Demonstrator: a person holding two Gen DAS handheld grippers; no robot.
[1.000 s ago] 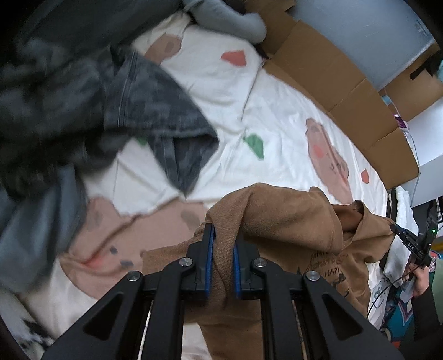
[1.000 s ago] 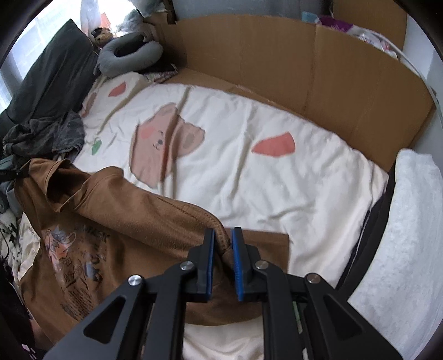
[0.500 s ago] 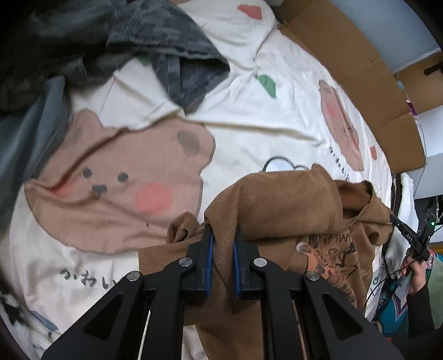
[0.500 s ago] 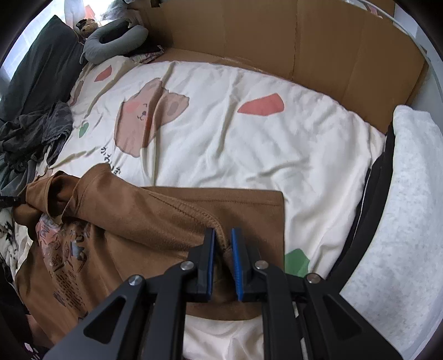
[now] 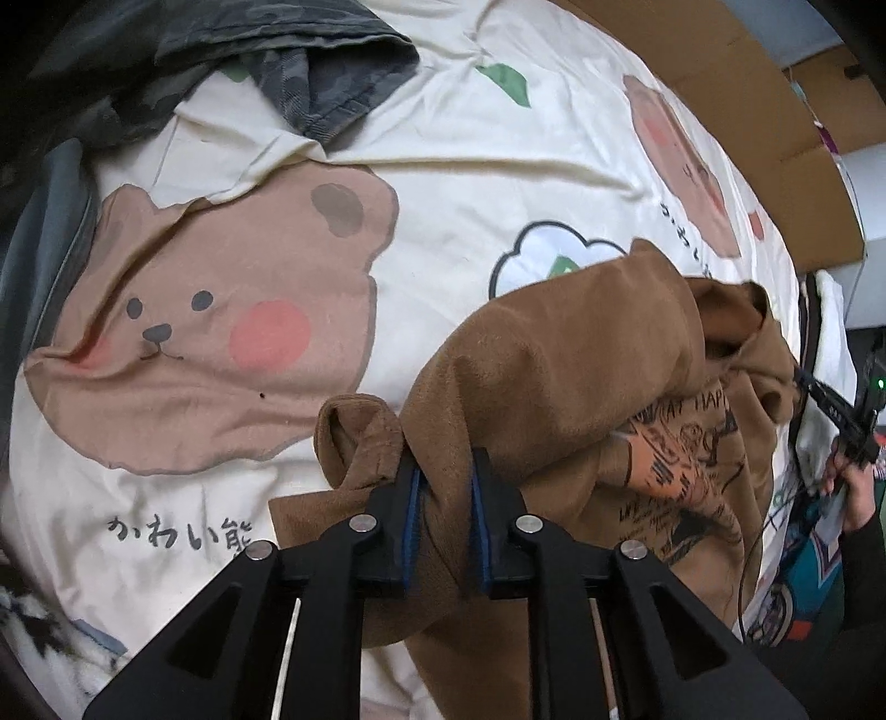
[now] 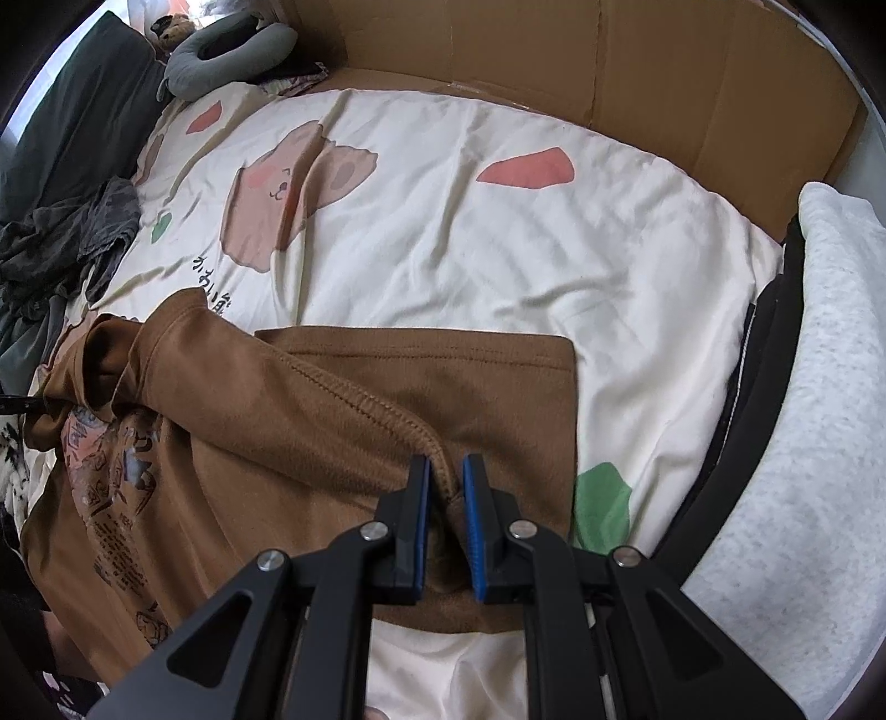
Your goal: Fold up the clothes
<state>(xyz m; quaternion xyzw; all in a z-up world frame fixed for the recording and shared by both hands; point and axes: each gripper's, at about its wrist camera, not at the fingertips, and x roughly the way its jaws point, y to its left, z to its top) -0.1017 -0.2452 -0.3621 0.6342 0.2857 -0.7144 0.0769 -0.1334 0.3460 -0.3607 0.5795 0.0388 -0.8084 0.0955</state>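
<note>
A brown T-shirt (image 5: 559, 354) with a printed front lies bunched on a cream bear-print duvet (image 5: 443, 183). My left gripper (image 5: 446, 471) is shut on a fold of its brown cloth. In the right wrist view the same T-shirt (image 6: 288, 437) spreads left, one part lying flat on the duvet (image 6: 498, 243). My right gripper (image 6: 446, 471) is shut on a stitched hem fold of it. The printed design (image 6: 111, 471) faces up at the left.
A dark grey pile of clothes (image 5: 288, 61) lies at the duvet's far left, also in the right wrist view (image 6: 61, 238). Cardboard sheets (image 6: 609, 72) line the far side. A grey neck pillow (image 6: 227, 52) sits at the back. A white fleece blanket (image 6: 803, 421) lies on the right.
Both grippers have kept their hold and pulled the T-shirt toward the near side of the bed. One part of the shirt now lies flat on the duvet.
</note>
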